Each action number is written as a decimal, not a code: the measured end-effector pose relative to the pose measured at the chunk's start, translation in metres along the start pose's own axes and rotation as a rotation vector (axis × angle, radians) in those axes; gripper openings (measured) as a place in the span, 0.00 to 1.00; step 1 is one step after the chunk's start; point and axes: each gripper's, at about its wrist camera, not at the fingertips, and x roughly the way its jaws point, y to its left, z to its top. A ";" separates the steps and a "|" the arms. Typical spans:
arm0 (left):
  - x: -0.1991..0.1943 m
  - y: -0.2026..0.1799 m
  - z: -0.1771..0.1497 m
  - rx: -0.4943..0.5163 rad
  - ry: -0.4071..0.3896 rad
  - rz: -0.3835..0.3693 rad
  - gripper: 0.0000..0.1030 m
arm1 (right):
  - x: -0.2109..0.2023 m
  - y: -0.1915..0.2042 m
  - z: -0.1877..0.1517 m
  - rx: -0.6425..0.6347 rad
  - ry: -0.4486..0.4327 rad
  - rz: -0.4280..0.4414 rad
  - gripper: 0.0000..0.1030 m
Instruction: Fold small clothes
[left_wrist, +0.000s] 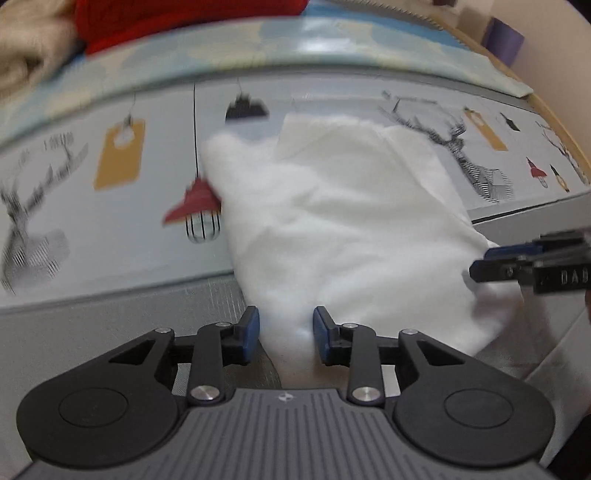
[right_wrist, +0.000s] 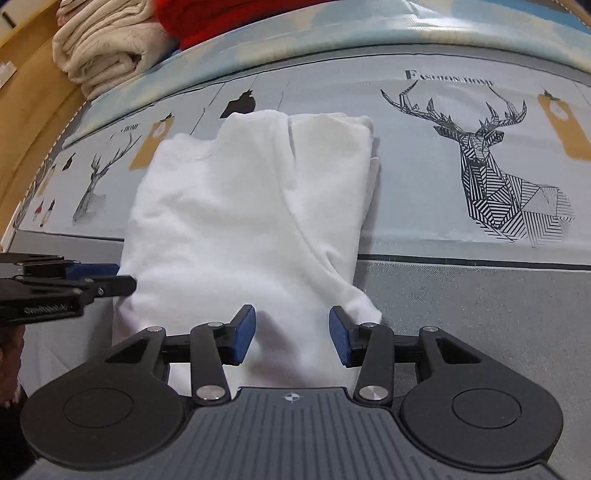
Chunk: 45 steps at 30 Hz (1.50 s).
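A white garment, folded into a long strip, lies on the deer-print tablecloth with its near end toward me. My left gripper holds the near left corner, and the cloth fills the gap between its blue pads. Seen from the right wrist, the left gripper meets the garment's left edge. My right gripper stands open over the near right end, its pads apart with cloth lying between them. From the left wrist, the right gripper shows at the garment's right edge.
A stack of folded beige cloth and a red cloth sit at the back left. A grey band runs along the near side of the tablecloth. A wooden edge rises on the left, and a purple object stands far right.
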 end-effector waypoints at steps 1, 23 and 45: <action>-0.006 -0.005 -0.002 0.031 -0.025 0.000 0.34 | -0.004 0.000 0.000 0.011 -0.014 0.005 0.45; -0.103 -0.042 -0.064 0.094 -0.181 0.097 0.65 | -0.101 0.006 -0.038 0.012 -0.208 -0.172 0.51; -0.181 -0.083 -0.152 -0.146 -0.401 0.164 0.98 | -0.179 0.092 -0.171 -0.071 -0.590 -0.247 0.93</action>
